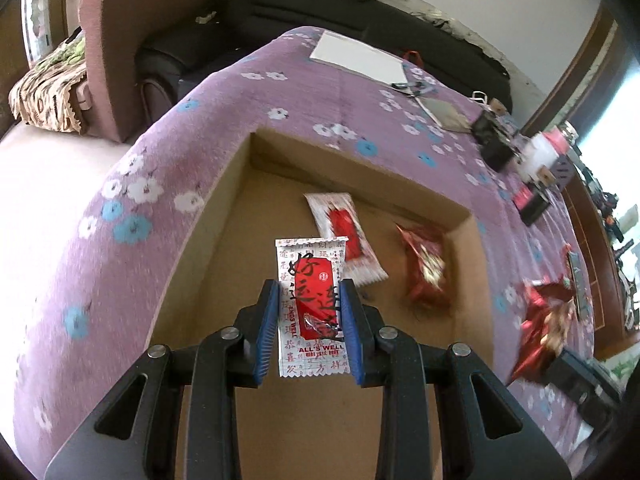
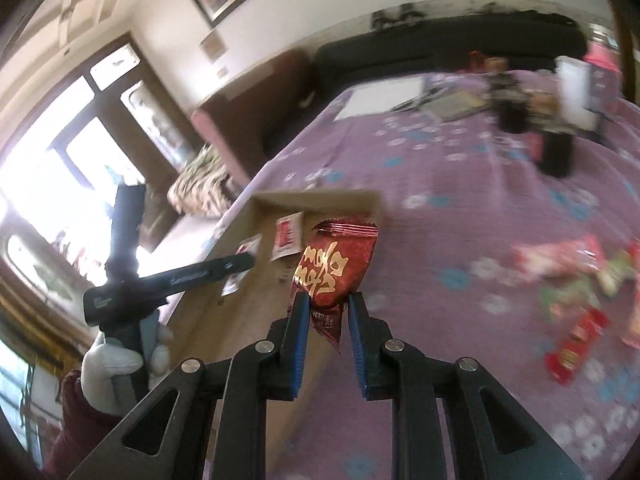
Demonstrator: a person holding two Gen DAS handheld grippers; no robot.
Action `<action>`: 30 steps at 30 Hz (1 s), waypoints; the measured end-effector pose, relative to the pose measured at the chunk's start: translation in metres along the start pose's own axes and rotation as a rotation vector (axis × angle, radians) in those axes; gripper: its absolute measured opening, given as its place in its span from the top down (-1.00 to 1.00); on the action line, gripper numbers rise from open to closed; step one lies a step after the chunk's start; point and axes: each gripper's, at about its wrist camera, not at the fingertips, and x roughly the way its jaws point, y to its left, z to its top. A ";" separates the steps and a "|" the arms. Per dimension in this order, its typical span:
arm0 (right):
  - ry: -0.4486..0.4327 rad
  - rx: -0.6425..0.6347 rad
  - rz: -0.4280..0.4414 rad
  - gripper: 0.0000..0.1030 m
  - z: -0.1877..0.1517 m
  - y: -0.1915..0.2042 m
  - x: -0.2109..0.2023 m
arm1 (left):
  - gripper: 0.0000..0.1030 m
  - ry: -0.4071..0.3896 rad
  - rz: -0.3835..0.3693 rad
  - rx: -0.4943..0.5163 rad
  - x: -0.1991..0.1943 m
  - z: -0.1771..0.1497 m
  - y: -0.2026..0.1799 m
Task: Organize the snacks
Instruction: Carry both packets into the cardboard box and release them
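Note:
My left gripper (image 1: pixel 308 294) is shut on a white and red snack packet (image 1: pixel 310 276) and holds it over the open cardboard box (image 1: pixel 224 216). Inside the box lie another white and red packet (image 1: pixel 344 236) and a dark red foil packet (image 1: pixel 426 268). My right gripper (image 2: pixel 328 304) is shut on a dark red foil snack with gold lettering (image 2: pixel 334 268), held above the box's near right edge (image 2: pixel 320 196). The same snack and right gripper show blurred in the left wrist view (image 1: pixel 544 320). The left gripper tool (image 2: pixel 168 280) is at the left of the right wrist view.
The box sits on a purple flowered tablecloth (image 1: pixel 260 96). Several loose red snack packets (image 2: pixel 576 320) lie on the cloth at the right. White paper (image 1: pixel 360 58), dark bottles and jars (image 1: pixel 496 140) stand at the far side. A sofa (image 1: pixel 360 4) lies beyond.

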 end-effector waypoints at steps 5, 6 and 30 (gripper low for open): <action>0.070 -0.047 0.016 0.62 0.005 0.028 0.046 | 0.46 0.017 0.012 -0.024 0.014 0.010 0.011; 0.082 -0.050 0.017 0.62 0.005 0.028 0.053 | 0.46 0.018 0.009 -0.029 0.016 0.011 0.013; -0.006 -0.054 0.018 0.37 -0.002 0.017 0.017 | 0.07 -0.085 -0.068 -0.113 -0.058 -0.014 -0.005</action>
